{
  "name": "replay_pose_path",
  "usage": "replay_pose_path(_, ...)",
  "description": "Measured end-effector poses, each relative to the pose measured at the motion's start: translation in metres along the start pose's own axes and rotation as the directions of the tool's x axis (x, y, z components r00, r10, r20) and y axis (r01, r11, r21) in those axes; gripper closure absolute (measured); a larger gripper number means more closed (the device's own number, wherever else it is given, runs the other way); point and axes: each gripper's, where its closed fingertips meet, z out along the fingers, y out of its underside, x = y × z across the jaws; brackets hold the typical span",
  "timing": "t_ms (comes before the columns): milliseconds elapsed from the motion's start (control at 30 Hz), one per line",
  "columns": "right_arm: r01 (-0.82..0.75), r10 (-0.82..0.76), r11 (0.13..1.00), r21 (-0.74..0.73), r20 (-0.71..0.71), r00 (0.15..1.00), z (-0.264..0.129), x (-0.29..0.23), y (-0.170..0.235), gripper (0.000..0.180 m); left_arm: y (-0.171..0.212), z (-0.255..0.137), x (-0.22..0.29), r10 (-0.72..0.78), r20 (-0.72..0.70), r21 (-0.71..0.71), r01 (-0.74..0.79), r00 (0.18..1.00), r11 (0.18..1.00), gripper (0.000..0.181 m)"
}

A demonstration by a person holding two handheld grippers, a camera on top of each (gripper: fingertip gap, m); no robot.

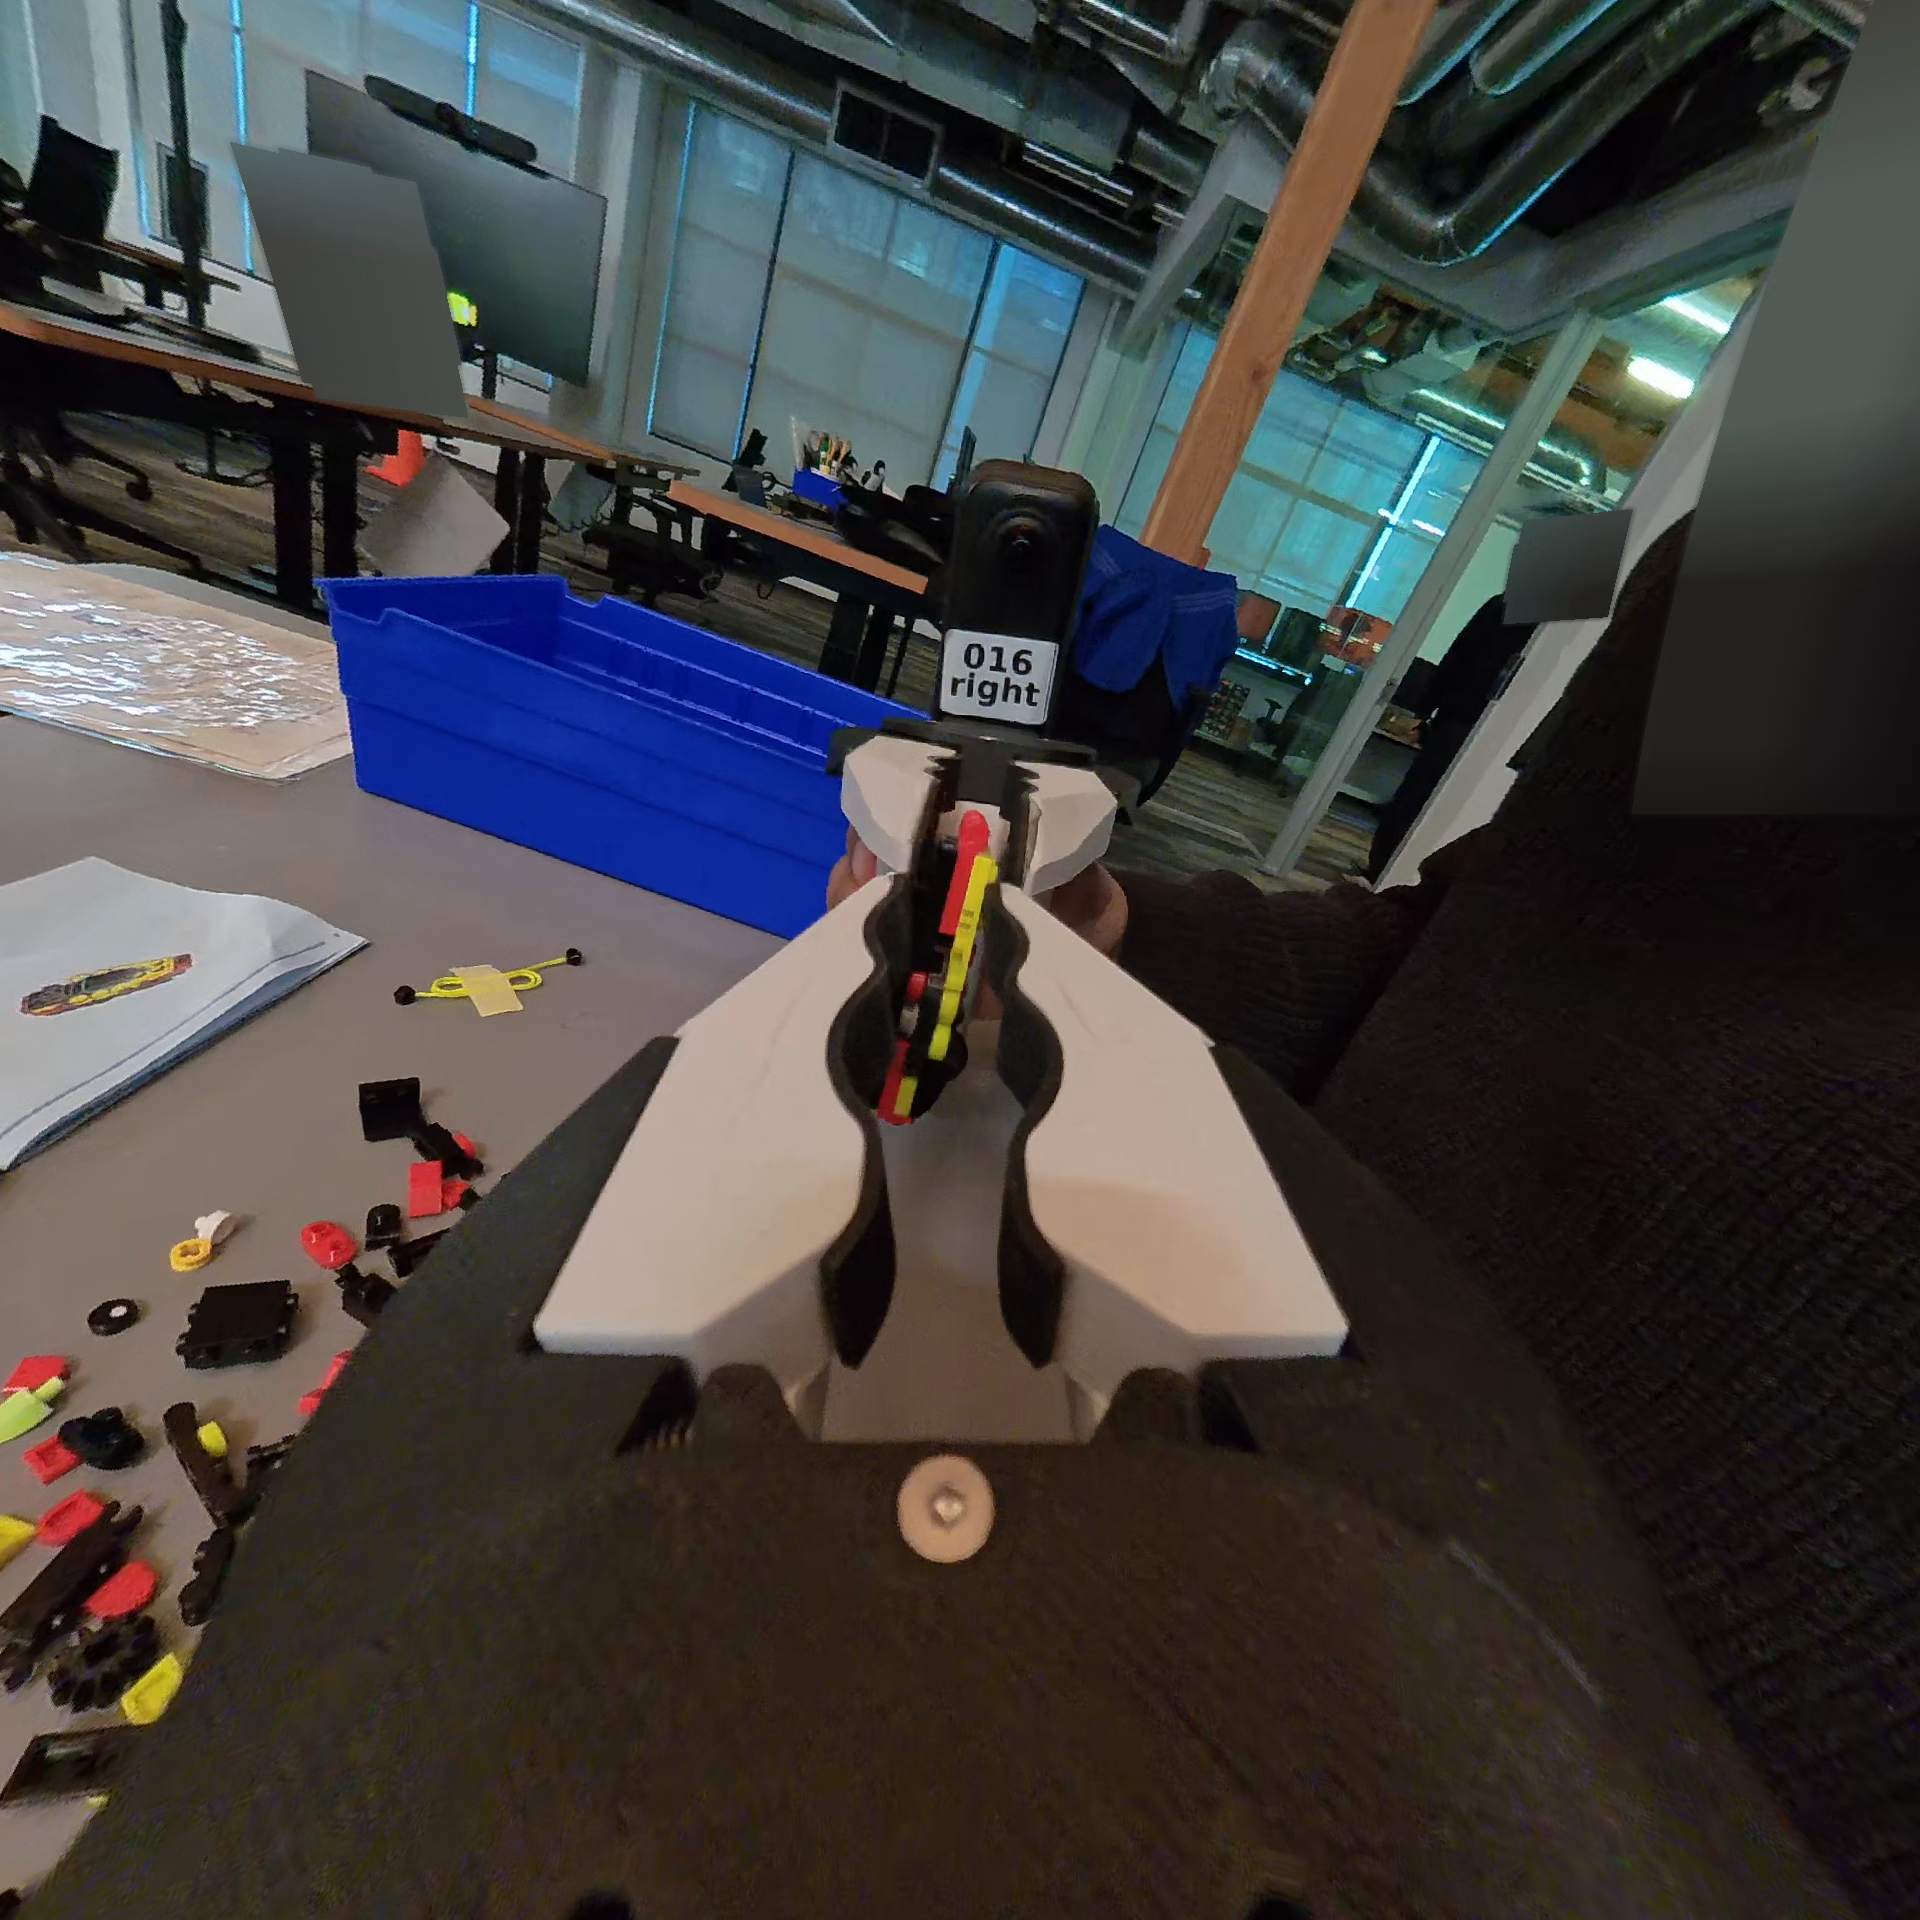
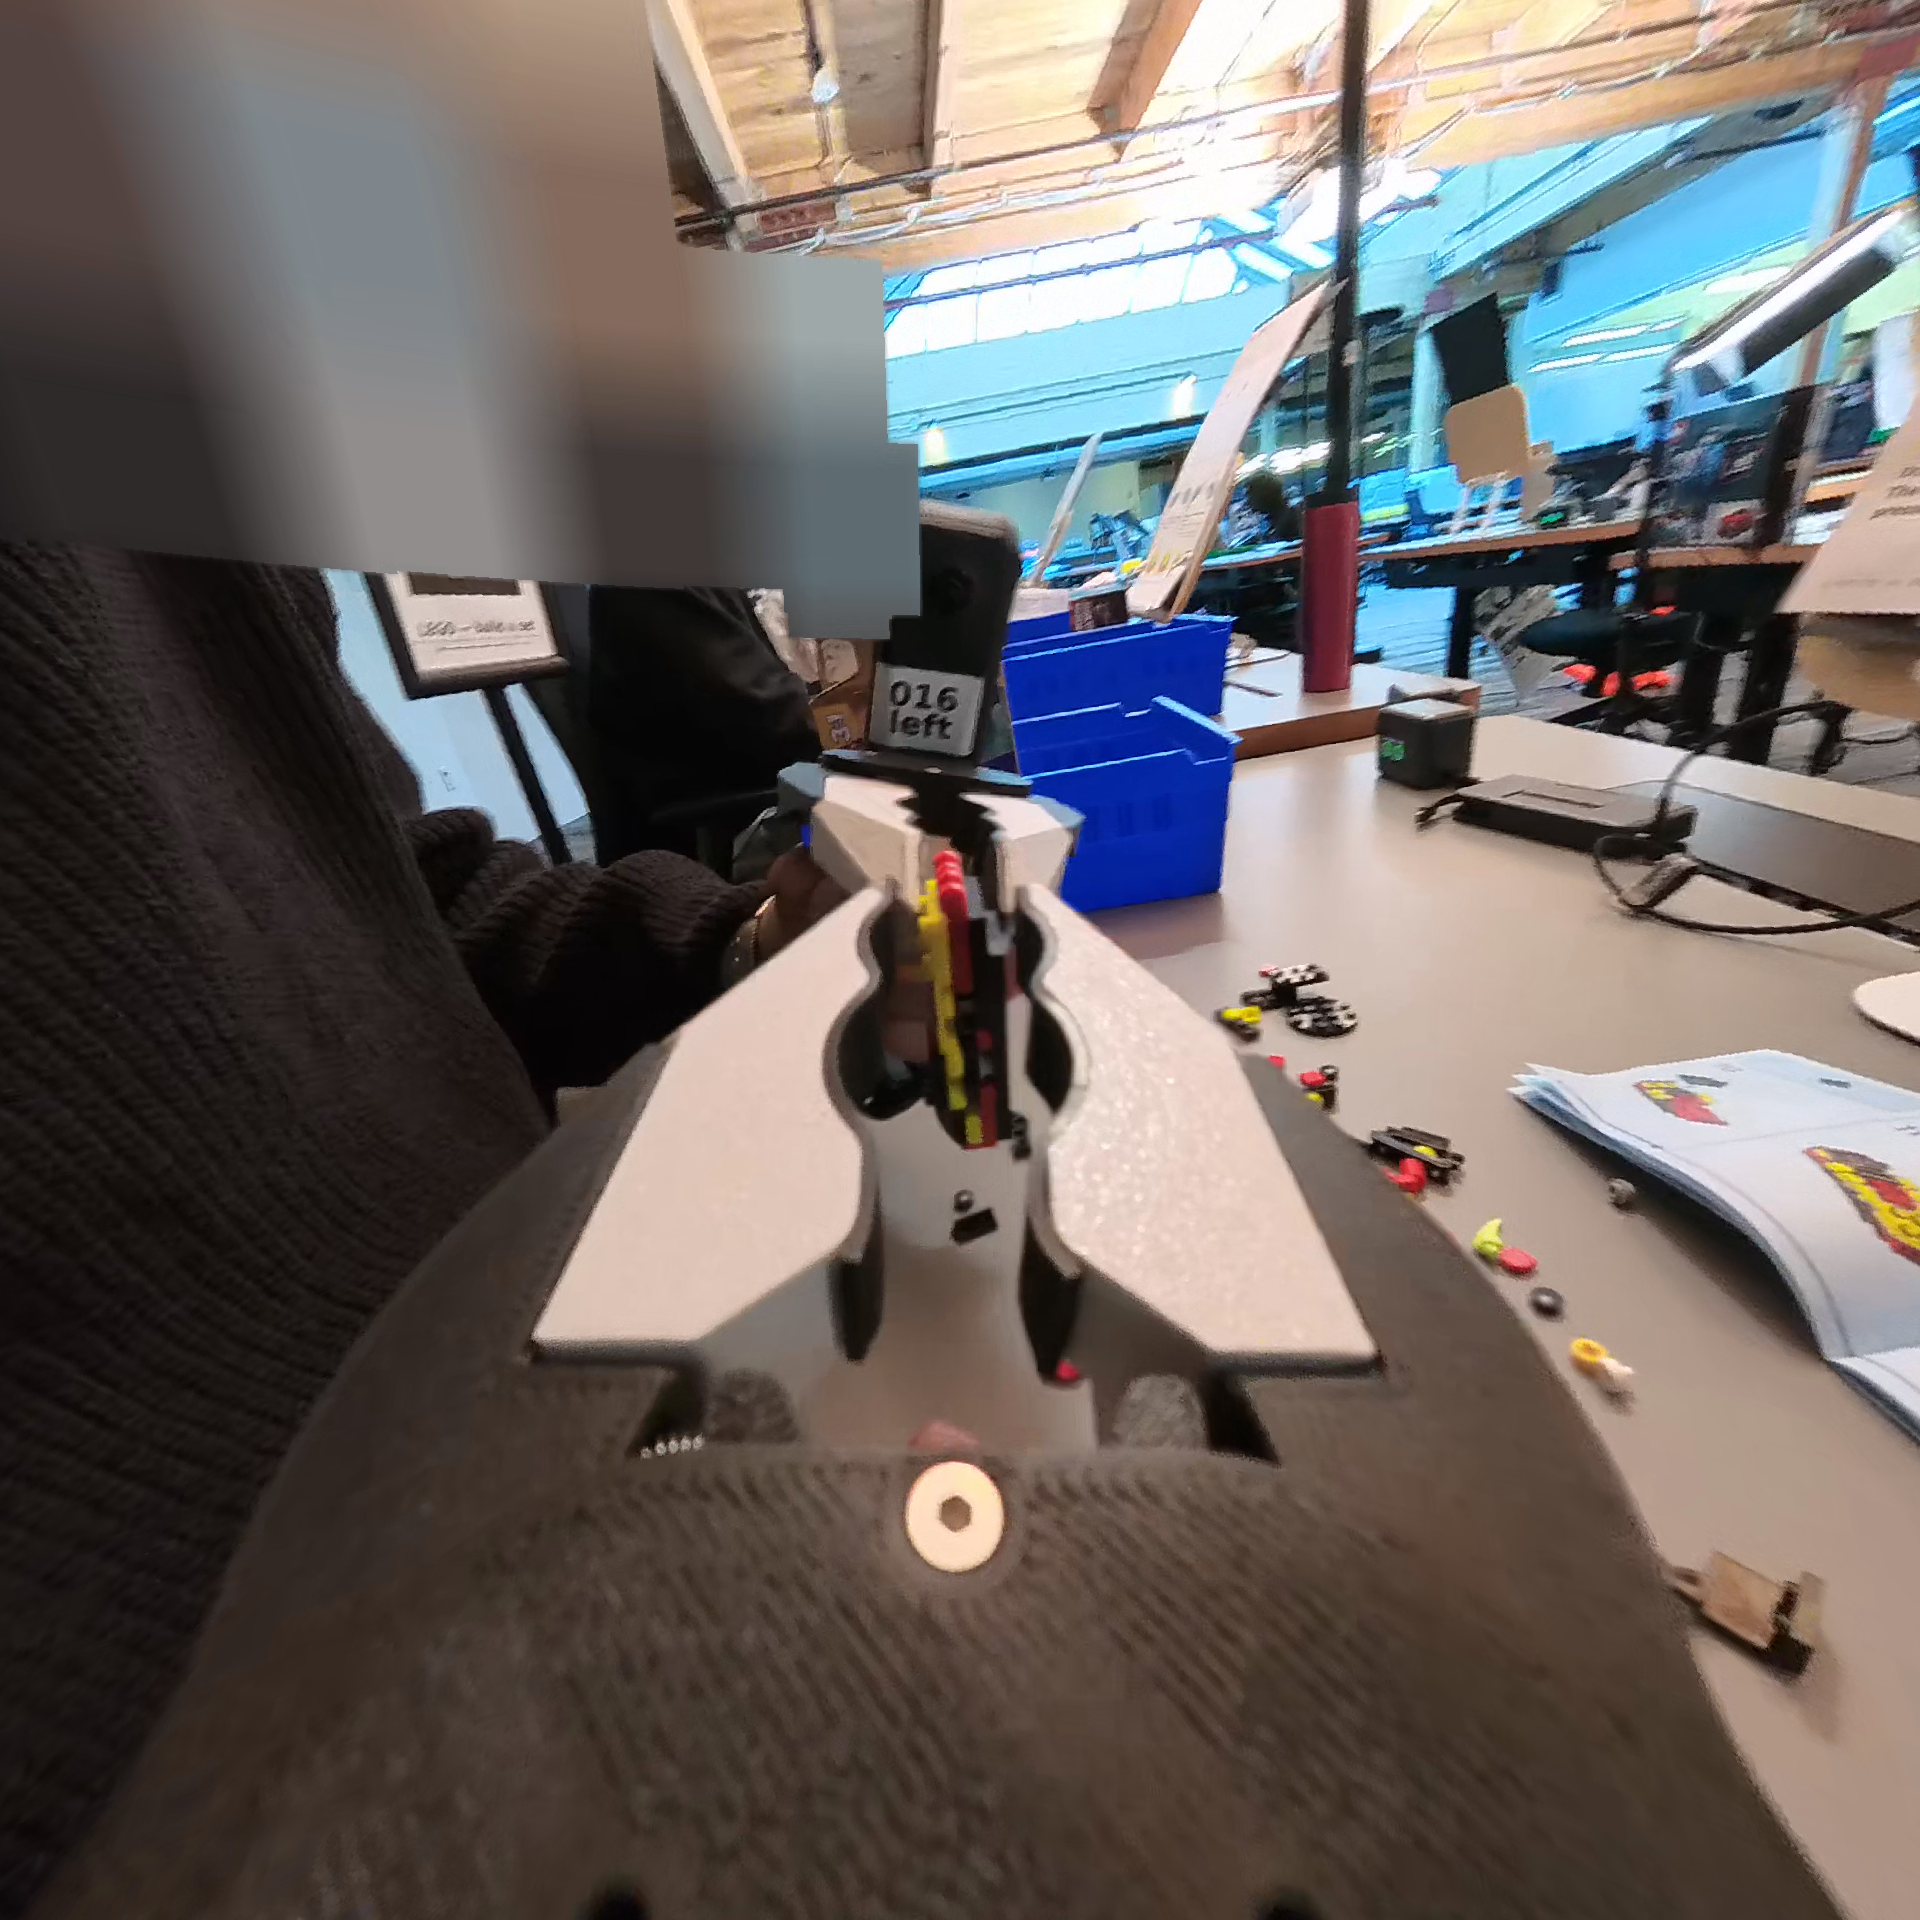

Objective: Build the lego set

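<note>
Holding the model (image 1: 940, 997) edge-on above the table (image 1: 644, 935), the left gripper (image 1: 951, 940) clamps its near end and the right gripper (image 2: 951, 951) clamps the opposite end, the two facing each other. Below the model, loose pieces (image 1: 239, 1320) lie scattered; left of it, the booklet (image 1: 156, 987); beyond it, a blue bin (image 1: 582, 707). Risk, as I judge it: uneven squeeze or twist between the grips pops plates apart, and the bits drop.

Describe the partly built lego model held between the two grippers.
The lego model is a thin, flat stack of red, yellow and black plastic pieces, seen edge-on and held above the grey table. The left gripper and right gripper face each other, each shut on one end of it. Its far side is hidden.
</note>
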Motion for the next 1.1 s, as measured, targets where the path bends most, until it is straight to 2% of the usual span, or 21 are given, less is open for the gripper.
replay_pose_path(233, -0.029, 0.033, 0.997, 0.069, -0.055, 0.998, -0.002, 0.015, -0.012, 0.148, -0.011, -0.015, -0.006, -0.042, 0.035, 0.077, 0.039, 0.999, 0.996, 0.172)
replay_pose_path(333, -0.044, 0.045, 0.999, 0.031, -0.052, 0.998, 0.004, 0.015, -0.008, 0.152, -0.013, -0.023, -0.008, -0.047, 0.065, 0.097, 0.04, 0.997, 0.994, 0.172)
replay_pose_path(500, 0.075, -0.083, 0.994, -0.076, -0.115, 0.99, 0.02, 0.023, 0.007, 0.15, -0.014, -0.035, -0.011, -0.048, 0.123, 0.112, 0.034, 0.991, 0.993, 0.172)
replay_pose_path(600, 0.133, -0.144, 0.988, -0.077, -0.162, 0.976, 0.027, 0.029, 0.006, 0.133, -0.015, -0.043, -0.012, -0.051, 0.153, 0.129, 0.031, 0.987, 0.991, 0.172)
replay_pose_path(633, 0.142, -0.152, 0.987, -0.074, -0.163, 0.975, 0.029, 0.03, 0.006, 0.132, -0.016, -0.046, -0.012, -0.053, 0.162, 0.138, 0.031, 0.985, 0.99, 0.172)
replay_pose_path(933, 0.028, -0.026, 0.999, 0.022, -0.084, 0.996, 0.036, 0.026, -0.004, 0.133, -0.016, -0.058, -0.012, -0.062, 0.206, 0.15, 0.031, 0.977, 0.988, 0.172)
replay_pose_path(1100, -0.002, 0.003, 1.0, 0.01, -0.059, 0.998, 0.036, 0.023, -0.001, 0.135, -0.014, -0.055, -0.011, -0.059, 0.198, 0.139, 0.031, 0.978, 0.99, 0.172)
